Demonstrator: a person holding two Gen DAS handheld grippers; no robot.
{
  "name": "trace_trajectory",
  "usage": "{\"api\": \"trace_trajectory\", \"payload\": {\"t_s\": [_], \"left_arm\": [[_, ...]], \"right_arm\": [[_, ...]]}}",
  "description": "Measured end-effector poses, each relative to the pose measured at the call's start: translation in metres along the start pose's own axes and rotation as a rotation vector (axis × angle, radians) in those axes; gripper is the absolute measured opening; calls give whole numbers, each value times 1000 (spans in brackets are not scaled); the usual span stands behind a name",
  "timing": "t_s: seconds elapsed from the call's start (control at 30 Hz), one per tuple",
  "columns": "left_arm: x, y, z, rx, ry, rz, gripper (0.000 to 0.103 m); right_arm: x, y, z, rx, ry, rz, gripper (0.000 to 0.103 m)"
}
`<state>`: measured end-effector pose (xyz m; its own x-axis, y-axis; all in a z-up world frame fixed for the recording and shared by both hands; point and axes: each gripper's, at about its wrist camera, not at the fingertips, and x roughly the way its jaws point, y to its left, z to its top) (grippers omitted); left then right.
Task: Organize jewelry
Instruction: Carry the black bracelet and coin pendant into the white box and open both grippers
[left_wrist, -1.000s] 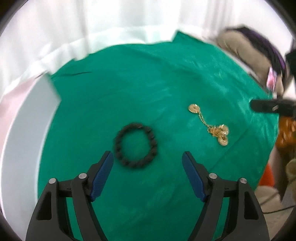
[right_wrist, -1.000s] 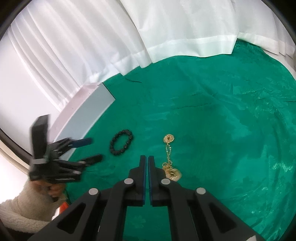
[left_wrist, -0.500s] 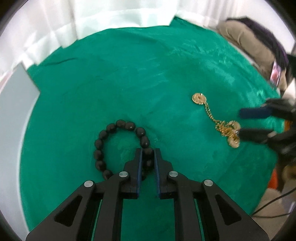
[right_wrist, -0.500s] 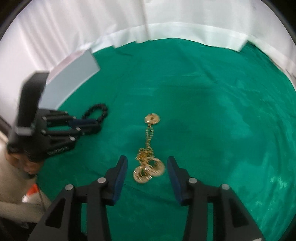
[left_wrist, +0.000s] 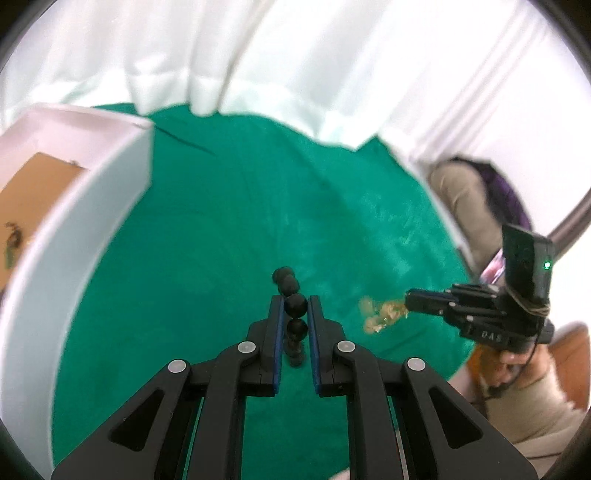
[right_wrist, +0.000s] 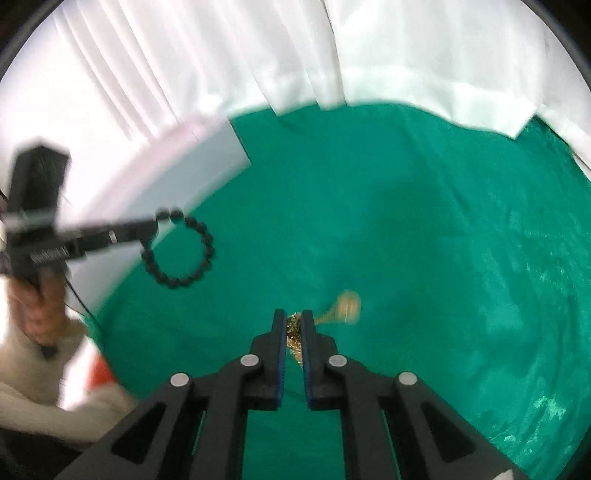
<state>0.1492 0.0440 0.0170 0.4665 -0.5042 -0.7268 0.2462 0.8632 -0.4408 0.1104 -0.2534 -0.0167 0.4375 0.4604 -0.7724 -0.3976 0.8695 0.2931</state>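
My left gripper is shut on a black bead bracelet, which hangs above the green cloth. From the right wrist view the same bracelet dangles as a ring from the left gripper, near the white box. My right gripper is shut on a gold chain; its round pendant swings blurred off to the right. The left wrist view shows the right gripper holding that gold chain just above the cloth.
An open white box with a brown insert stands at the left edge of the cloth. White curtains hang behind. A beige and purple bundle lies at the far right. A person's sleeve shows lower left.
Both grippers closed on their pieces and lifted them: the left raised the black bracelet toward the white box, the right picked the gold chain off the cloth.
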Motion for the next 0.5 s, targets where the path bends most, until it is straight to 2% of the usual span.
{"api": "trace_trajectory", "payload": {"t_s": [0.13, 0.23, 0.33, 0.4, 0.5], "left_arm": [[-71, 16, 11, -66, -81, 8, 10], [-124, 38, 19, -131, -145, 43, 10], [-168, 68, 24, -188, -203, 109, 10], [-189, 94, 24, -230, -234, 187, 10], [-201, 132, 19, -287, -239, 264, 10]], "right_arm": [[-32, 27, 37, -30, -73, 82, 8], [-45, 59, 74, -79, -121, 148, 8], [-44, 105, 109, -139, -164, 196, 8], [-36, 134, 134, -176, -187, 221, 8], [-10, 174, 163, -205, -197, 257, 8]]}}
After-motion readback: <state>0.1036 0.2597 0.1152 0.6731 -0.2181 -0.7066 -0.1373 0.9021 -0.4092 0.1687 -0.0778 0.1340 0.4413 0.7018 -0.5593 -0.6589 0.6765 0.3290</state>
